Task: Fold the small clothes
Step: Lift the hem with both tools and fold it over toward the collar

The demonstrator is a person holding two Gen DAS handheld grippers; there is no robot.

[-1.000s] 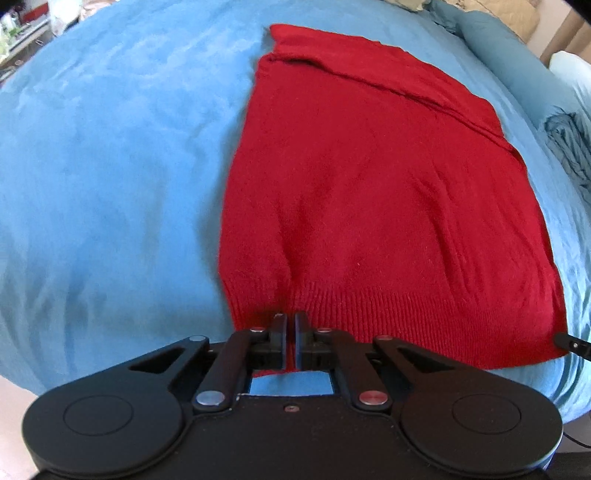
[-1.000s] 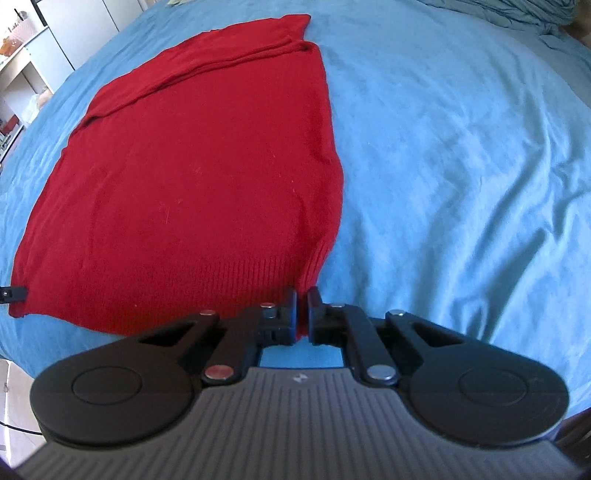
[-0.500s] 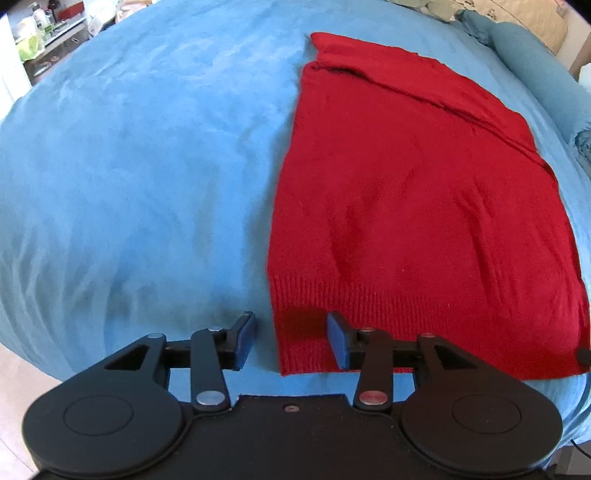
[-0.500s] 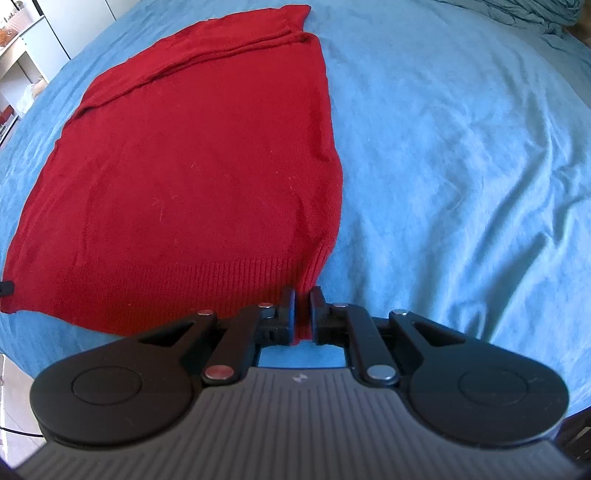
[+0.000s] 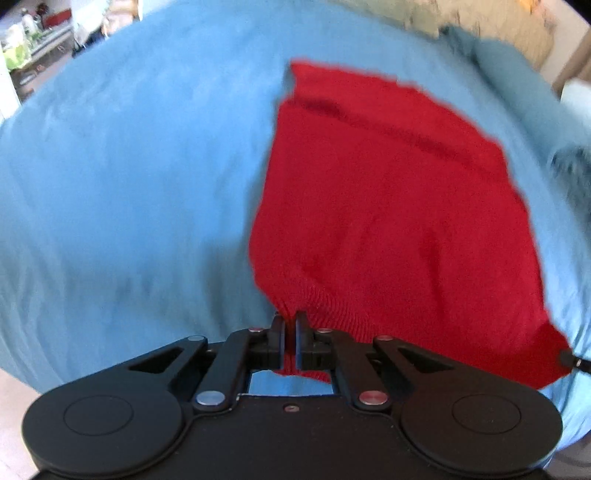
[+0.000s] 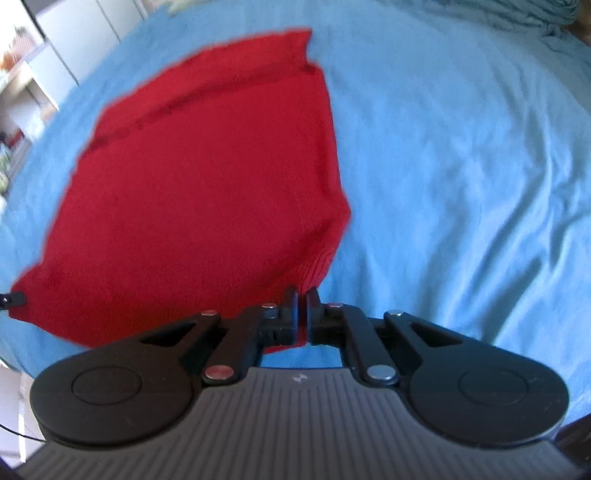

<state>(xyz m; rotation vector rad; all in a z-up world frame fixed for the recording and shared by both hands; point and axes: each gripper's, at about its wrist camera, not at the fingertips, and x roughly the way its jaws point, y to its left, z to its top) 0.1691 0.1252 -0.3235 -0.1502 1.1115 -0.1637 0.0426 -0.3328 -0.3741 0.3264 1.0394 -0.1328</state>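
Note:
A red knit sweater point(image 5: 391, 206) lies on a blue bed cover point(image 5: 129, 184), its sleeves folded in across the far end. My left gripper point(image 5: 290, 320) is shut on the sweater's near left hem corner and holds it raised. My right gripper point(image 6: 303, 295) is shut on the near right hem corner of the sweater point(image 6: 207, 184), also raised. The hem between the two corners hangs off the cover. Each gripper's tip shows at the edge of the other view.
The blue bed cover point(image 6: 461, 166) spreads wide to both sides. Blue pillows point(image 5: 517, 66) and bunched blue fabric point(image 6: 517, 14) lie at the far end. Shelves and white furniture point(image 6: 22, 85) stand beyond the bed's left side.
My left gripper, open around the hem corner half a second ago, has shut on it. Both grippers have lifted their hem corners and moved forward over the bed.

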